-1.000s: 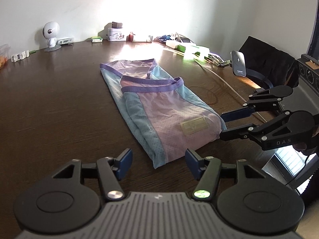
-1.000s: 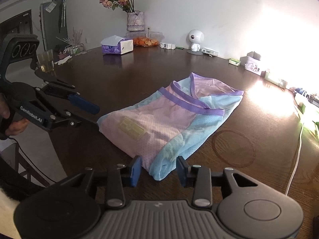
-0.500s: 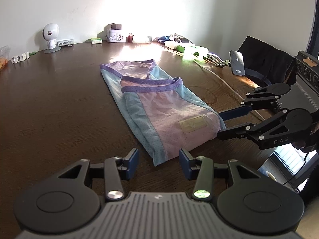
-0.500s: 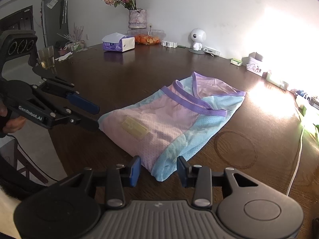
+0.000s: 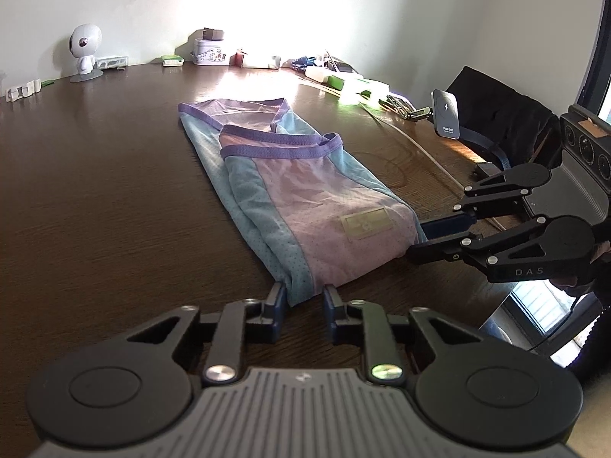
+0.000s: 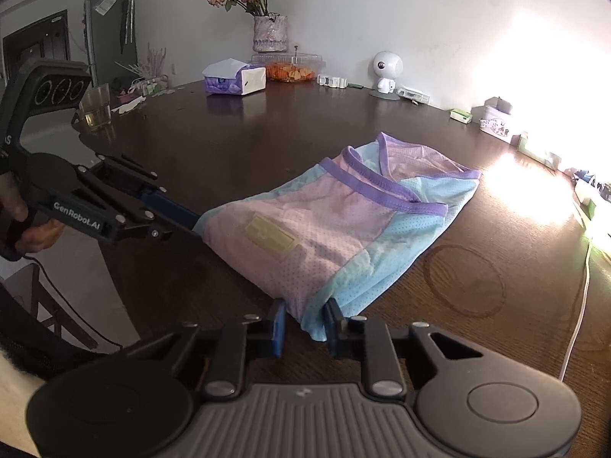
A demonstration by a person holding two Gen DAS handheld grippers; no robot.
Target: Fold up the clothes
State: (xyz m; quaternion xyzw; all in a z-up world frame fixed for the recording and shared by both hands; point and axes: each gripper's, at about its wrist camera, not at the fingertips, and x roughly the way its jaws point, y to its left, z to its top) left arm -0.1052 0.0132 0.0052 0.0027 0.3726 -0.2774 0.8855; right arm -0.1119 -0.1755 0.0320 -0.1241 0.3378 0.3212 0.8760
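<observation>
Both grippers have been brought in and narrowed: left gripper and right gripper each straddle a near corner of the garment, not yet clamped. It lies lengthwise-folded on the table; a cross fold seems left.

One folded garment lies on one dark wooden table. Two grippers are in view: the left gripper and the right gripper. Along the far edge stand one white round-headed figurine, one tissue box, one vase of flowers, one glass and one phone stand
</observation>
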